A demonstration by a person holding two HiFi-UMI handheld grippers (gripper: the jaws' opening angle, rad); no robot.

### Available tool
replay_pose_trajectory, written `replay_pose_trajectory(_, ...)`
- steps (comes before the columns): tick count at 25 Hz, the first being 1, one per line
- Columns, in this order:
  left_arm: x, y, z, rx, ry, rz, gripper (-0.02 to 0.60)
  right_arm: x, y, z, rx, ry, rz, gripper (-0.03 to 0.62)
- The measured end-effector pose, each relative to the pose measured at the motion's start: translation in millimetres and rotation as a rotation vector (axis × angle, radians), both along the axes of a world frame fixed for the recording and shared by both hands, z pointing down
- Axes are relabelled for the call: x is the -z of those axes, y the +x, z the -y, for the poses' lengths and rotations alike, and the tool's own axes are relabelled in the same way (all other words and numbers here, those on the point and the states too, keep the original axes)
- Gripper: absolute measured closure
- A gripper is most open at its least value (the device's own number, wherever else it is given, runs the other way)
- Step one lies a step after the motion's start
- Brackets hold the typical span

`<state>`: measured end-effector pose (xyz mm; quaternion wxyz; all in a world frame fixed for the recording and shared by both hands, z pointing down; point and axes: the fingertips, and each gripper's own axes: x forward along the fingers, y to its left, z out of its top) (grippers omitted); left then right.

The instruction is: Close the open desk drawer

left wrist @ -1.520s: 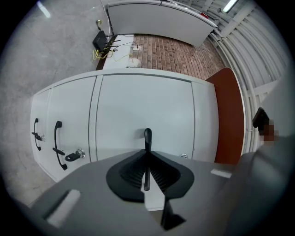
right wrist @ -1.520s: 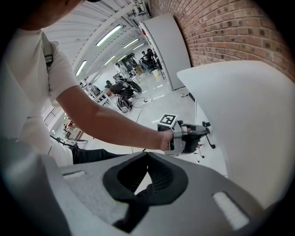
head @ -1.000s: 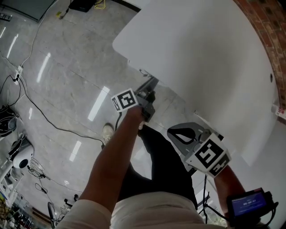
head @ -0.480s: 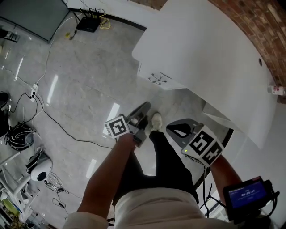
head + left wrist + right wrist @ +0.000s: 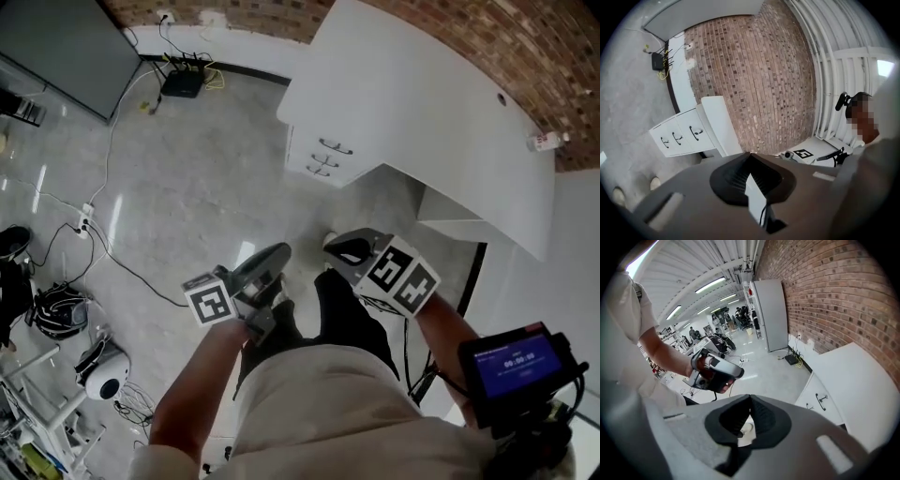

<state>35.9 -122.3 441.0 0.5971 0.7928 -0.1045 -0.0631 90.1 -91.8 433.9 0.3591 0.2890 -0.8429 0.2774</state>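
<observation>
**Both grippers empty, well clear of the drawers; no drawer visibly open**

- Left gripper: jaw tips pressed together, nothing between them. In the head view it sits low in front of the person, over the grey polished floor.
- Right gripper: the same, tips meeting, nothing held. It is just beside the left one.
- Target: the white three-drawer unit under the left end of the white curved-top desk, against the red brick wall. It is well apart from both grippers.
- All three fronts look flush in the head view and in the left gripper view. I can't make out one standing proud, so my read is the drawer is already in, or the gap is too small to see from here.

Risks, as I judge them:
- Picking the wrong front, because nothing marks which drawer is the open one.
- Closed jaw tips skating off a front or catching a dark bar handle if the push lands off-centre.
- A drawer racking or bouncing back from a hard, one-sided shove.
- Black cables trail across the floor on the left, a trip hazard on the walk-in.
</observation>
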Motion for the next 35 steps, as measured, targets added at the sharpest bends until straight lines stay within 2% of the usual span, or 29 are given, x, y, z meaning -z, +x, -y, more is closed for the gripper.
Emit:
replay_pose_trajectory(3,56.3,-33.0,-19.8,-0.037,0.105,-0.038,0.578,29.9,-30.6,-13.6,-0.007,0.039,-0.012,0.591)
replay_pose_trajectory(5,85.2,-50.2,-29.6,-0.041,0.144,-0.064,0.578,46.2,-48.9,-18.9,-0.009,0.062,-0.009,0.591)
replay_pose_trajectory(9,119.7,-51.2,-52.6,-0.103,0.221,-0.034,0.578,67.5,-58.5,-30.9,-0.022,0.086,-0.008,0.591)
replay_pose_trajectory(12,128.5,-50.0,-67.5,-0.172,0.238,-0.016,0.578,82.8,-58.6,-36.6,-0.036,0.115,-0.011,0.591)
replay_pose_trajectory(19,154.8,-47.1,-89.2,-0.251,0.296,-0.002,0.578,111.7,-59.3,-55.5,-0.059,0.166,-0.018,0.591)
replay_pose_trajectory(25,155.2,-36.0,-100.6,-0.253,0.333,0.039,0.578,115.0,-51.6,-72.2,-0.053,0.185,-0.037,0.591)
replay_pose_trajectory(35,151.7,-24.8,-103.6,-0.291,0.338,0.060,0.578,112.6,-54.0,-79.3,-0.046,0.191,-0.031,0.591)
